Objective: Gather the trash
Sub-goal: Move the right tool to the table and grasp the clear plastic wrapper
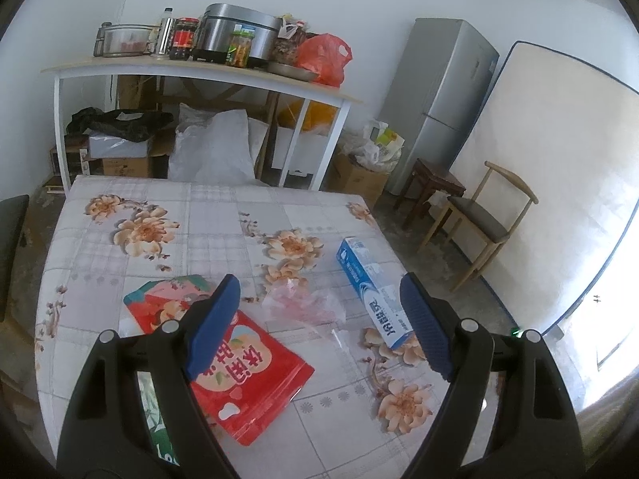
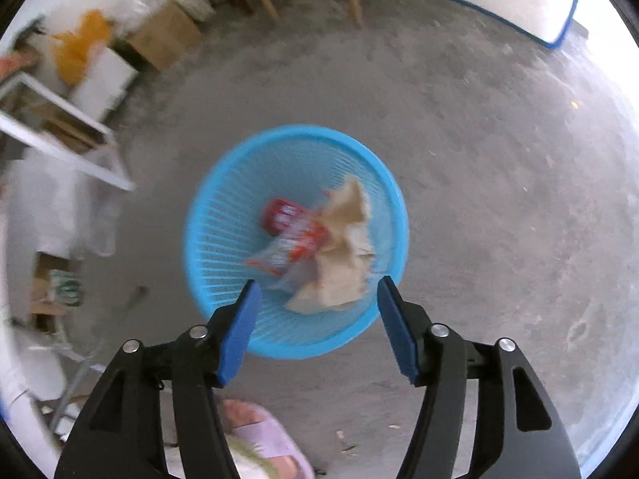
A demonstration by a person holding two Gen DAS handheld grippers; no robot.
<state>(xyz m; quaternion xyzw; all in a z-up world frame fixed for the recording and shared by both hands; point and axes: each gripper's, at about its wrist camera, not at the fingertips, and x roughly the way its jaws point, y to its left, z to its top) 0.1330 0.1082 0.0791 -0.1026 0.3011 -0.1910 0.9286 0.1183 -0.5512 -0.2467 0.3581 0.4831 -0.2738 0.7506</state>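
Hovering over the blue basket (image 2: pixel 239 183), the right gripper (image 2: pixel 319 327) is wide, empty; blurred wrappers (image 2: pixel 291 239) lie inside. Left gripper (image 1: pixel 315 327), wide, partly hides the red pouch (image 1: pixel 251 379) on the table (image 1: pixel 199 215).

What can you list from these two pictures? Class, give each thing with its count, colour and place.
table: one, flowered cloth, under the left gripper
snack bag: one, red, on the table near the left finger
clear wrapper: one, pinkish, middle of the table
toothpaste box: one, blue and white, right side of the table
shelf: one, white frame, by the wall, crowded with jars and a pot
fridge: one, grey, right of the shelf
chair: one, wooden, by the fridge
basket: one, blue, on the grey floor
crumpled paper: one, beige, in the basket
red wrappers: blurred, in the basket
left gripper: open, empty
right gripper: open above the basket, empty
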